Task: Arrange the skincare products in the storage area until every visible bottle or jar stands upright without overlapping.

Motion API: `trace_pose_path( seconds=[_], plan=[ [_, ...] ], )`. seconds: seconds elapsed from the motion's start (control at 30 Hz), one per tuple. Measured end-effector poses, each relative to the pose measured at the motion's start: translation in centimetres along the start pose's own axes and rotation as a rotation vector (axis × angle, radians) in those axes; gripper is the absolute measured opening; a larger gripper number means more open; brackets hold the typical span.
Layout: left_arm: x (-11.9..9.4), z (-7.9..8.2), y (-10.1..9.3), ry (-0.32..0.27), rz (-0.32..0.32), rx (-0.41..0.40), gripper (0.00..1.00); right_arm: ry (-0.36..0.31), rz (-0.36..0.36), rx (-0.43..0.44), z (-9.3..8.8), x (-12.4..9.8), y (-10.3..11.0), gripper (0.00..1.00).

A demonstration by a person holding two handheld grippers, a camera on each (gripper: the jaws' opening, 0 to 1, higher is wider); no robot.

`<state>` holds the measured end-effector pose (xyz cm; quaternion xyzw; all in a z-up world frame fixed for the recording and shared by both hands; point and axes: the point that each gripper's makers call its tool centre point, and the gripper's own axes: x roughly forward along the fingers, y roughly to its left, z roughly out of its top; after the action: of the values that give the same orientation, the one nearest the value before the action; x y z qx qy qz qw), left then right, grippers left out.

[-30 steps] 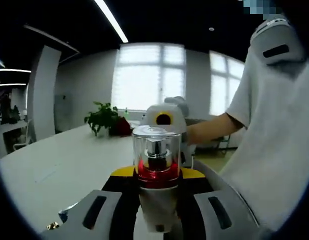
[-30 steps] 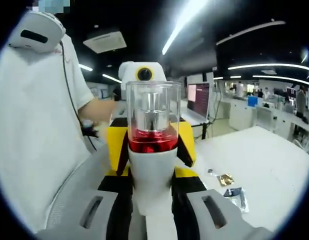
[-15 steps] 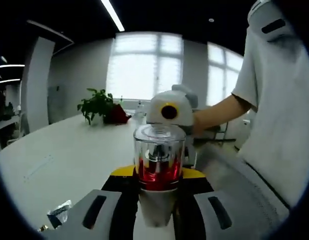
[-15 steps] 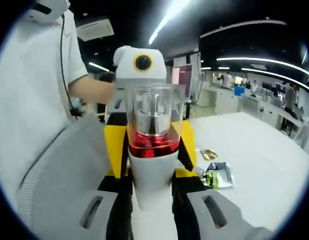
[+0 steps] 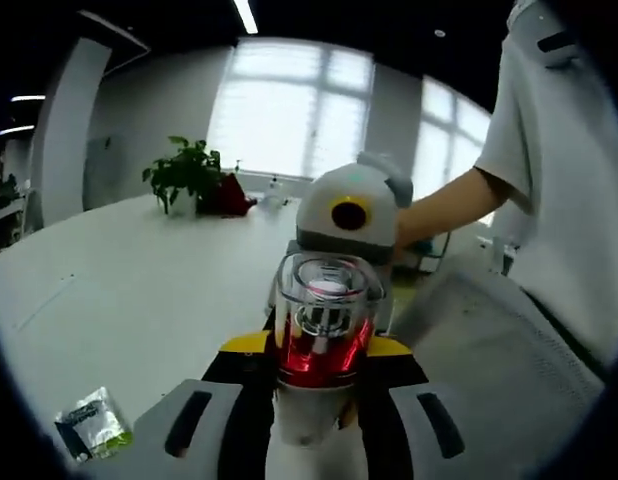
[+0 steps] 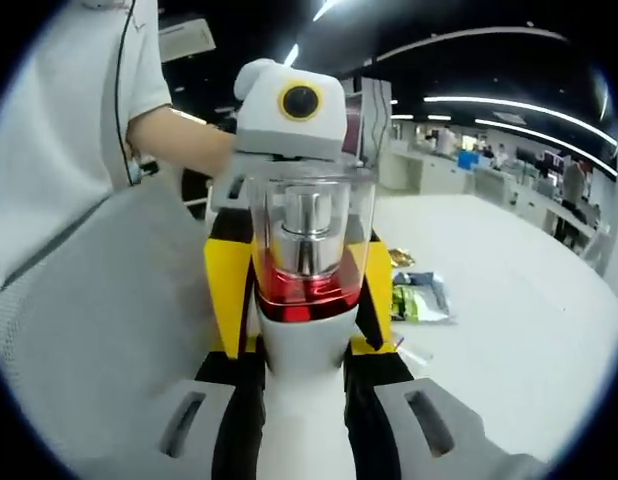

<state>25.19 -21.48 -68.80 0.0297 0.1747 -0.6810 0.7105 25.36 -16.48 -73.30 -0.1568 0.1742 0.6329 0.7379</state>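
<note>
A skincare bottle point(image 5: 323, 335) with a clear cap, a red band and a white body stands upright in the air between both grippers. In the left gripper view my left gripper point(image 5: 314, 405) is shut on its white lower body. The right gripper's yellow fingers point(image 5: 387, 347) clasp it from the far side, below that gripper's white housing point(image 5: 351, 212). In the right gripper view the same bottle point(image 6: 309, 255) rises from my right gripper point(image 6: 307, 385), shut on it. The left gripper's yellow fingers point(image 6: 227, 290) flank it from behind.
A white table point(image 5: 119, 290) spreads below, with a small sachet point(image 5: 89, 430) on it and several more sachets point(image 6: 419, 298) in the right gripper view. A potted plant point(image 5: 184, 175) stands far back. A person in a white shirt point(image 5: 564, 200) is close by, beside grey fabric point(image 6: 99, 310).
Both views have tipped down, so more table and the sachets show. The bottle stays held between both grippers, and the opposite gripper looms larger behind it.
</note>
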Motion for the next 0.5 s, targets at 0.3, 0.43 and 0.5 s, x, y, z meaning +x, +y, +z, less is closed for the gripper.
trace_pose_path(
  seconds=[0.3,0.43,0.5],
  plan=[
    [2.2,-0.8,2.7,0.019,-0.001,-0.035,0.28,0.016,-0.004,0.012,-2.4,0.0,-2.7,0.29],
    [3.1,-1.0,3.7,0.034,-0.002,-0.034,0.28,0.03,-0.011,0.005,-3.2,0.0,-4.0,0.29],
    [3.3,-1.1,4.3,0.036,0.0,-0.038,0.28,0.038,-0.015,0.004,-3.7,0.1,-4.7,0.29]
  ],
)
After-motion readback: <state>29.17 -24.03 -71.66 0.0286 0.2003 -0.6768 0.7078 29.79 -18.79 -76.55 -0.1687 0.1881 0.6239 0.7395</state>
